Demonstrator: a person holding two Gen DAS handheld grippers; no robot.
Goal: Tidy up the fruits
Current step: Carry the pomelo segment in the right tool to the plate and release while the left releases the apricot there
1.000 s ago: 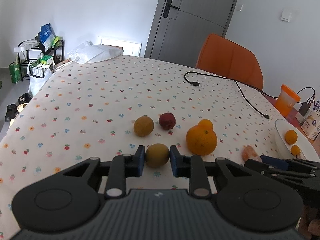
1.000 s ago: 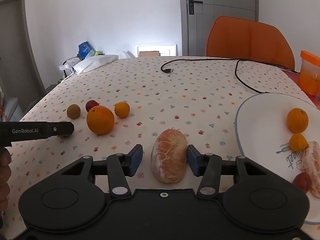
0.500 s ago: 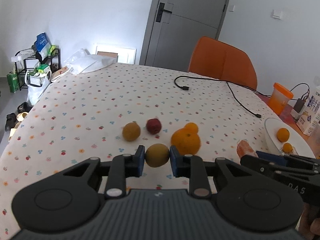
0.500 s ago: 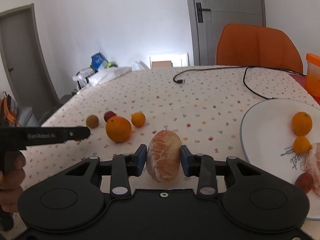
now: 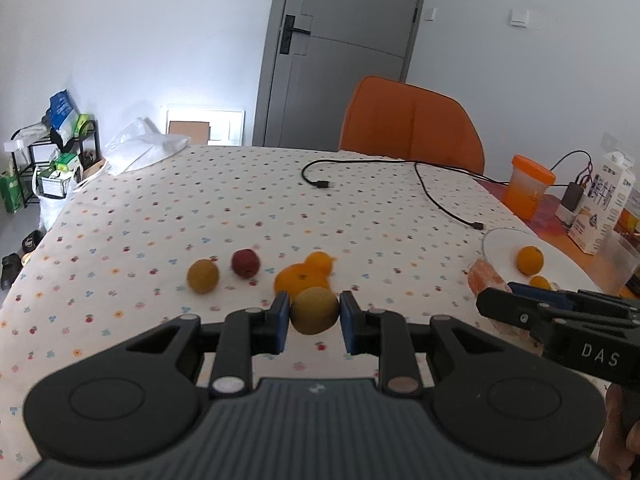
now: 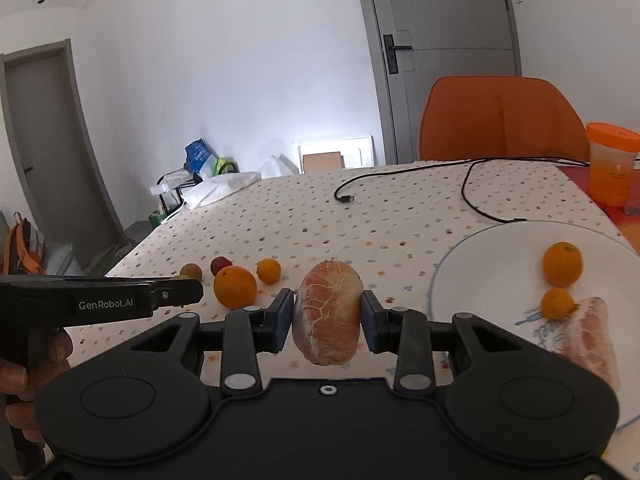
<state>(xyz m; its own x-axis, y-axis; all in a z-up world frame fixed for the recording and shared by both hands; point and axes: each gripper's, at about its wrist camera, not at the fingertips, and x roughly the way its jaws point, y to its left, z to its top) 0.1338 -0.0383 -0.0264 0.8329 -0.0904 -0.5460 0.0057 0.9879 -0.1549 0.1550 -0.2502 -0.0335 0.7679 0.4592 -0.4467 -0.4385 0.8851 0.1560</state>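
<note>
Both grippers carry fruit above the flower-dotted tablecloth.
The left gripper pinches a round yellow-brown fruit; the right gripper clamps a peeled pink citrus segment, both off the cloth, beside the white round plate at its right edge.

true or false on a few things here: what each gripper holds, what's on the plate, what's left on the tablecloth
1. The left gripper is shut on a brownish-green fruit. True.
2. The right gripper is empty. False: it is shut on a peeled citrus piece.
3. The white plate holds two small oranges. True.
4. The orange cup lies tipped over. False: it stands upright.
5. A dark red fruit sits on the plate. False: it lies on the tablecloth.
</note>
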